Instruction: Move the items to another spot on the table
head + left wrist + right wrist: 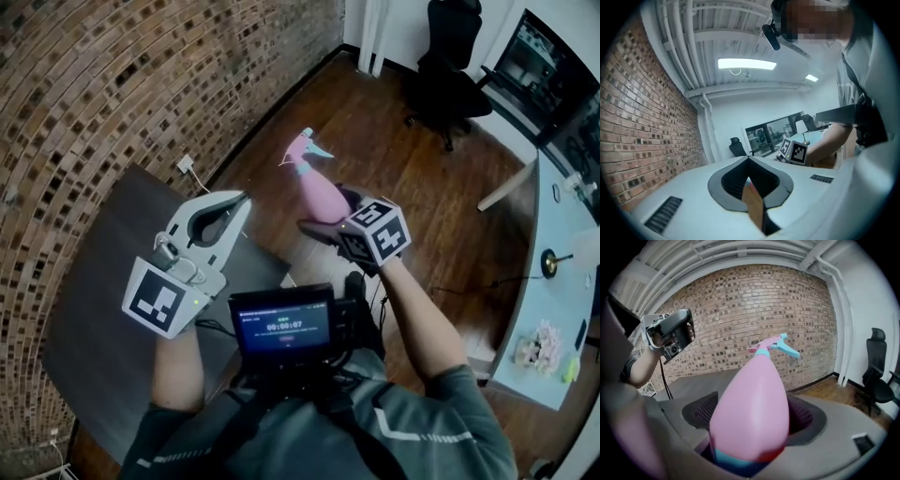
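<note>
Aloft, right claw [336, 212] clamps pink spray bottle [318, 187].

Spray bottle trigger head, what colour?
Teal trigger head, on the pink spray bottle. Right gripper view shows it best.

In the head view the lower body of the spray bottle [317, 187] is hidden behind the right gripper [330, 212]. The near part of the bench [103, 309] lies under the left gripper [242, 199], a forearm [178, 361] and the chest screen [284, 326], whose print is too small to read. In the right gripper view the bottle's base sinks out of sight between the jaws. The things on the pale desk [553, 309] at the right edge are too small to tell.
</note>
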A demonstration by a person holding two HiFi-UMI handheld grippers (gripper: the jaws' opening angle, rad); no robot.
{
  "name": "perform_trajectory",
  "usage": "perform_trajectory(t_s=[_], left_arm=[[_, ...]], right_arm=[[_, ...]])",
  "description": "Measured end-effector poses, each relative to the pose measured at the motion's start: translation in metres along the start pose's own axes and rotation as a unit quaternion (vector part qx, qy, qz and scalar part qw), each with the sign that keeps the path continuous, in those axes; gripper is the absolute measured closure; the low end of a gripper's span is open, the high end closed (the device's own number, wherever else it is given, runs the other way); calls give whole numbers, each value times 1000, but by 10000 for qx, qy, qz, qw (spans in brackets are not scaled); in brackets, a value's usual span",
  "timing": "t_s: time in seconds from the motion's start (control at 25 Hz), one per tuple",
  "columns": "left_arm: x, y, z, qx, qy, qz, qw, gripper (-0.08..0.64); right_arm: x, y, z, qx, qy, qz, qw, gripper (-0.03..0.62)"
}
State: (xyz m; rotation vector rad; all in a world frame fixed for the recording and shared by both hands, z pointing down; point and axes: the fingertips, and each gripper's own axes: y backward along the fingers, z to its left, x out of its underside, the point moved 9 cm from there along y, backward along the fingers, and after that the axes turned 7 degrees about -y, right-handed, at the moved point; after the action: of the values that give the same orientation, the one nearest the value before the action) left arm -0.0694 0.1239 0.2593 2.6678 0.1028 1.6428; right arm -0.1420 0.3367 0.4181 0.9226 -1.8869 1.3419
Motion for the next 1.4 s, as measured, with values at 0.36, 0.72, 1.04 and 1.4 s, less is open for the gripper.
perform_trajectory(t_s=[0.36,0.72,1.04,1.4], left_arm=[[22,-102,33,-1077,44,633,9921,568],[15,-184,44,-2025,125,773,9761,568],[26,-231,52,-2127,569,1027,9700,568],[56,-208,116,-2773,227,762,9575,568]], right_arm=[[-60,-30,-123,-762,564,187,9953,140],[-109,-32,-221,-1492,1094,237,9825,140],[-146,-63,-253,-2060,1243,316,9701,140],[-202,-149,-241,-2478,1591,537,9541,140]])
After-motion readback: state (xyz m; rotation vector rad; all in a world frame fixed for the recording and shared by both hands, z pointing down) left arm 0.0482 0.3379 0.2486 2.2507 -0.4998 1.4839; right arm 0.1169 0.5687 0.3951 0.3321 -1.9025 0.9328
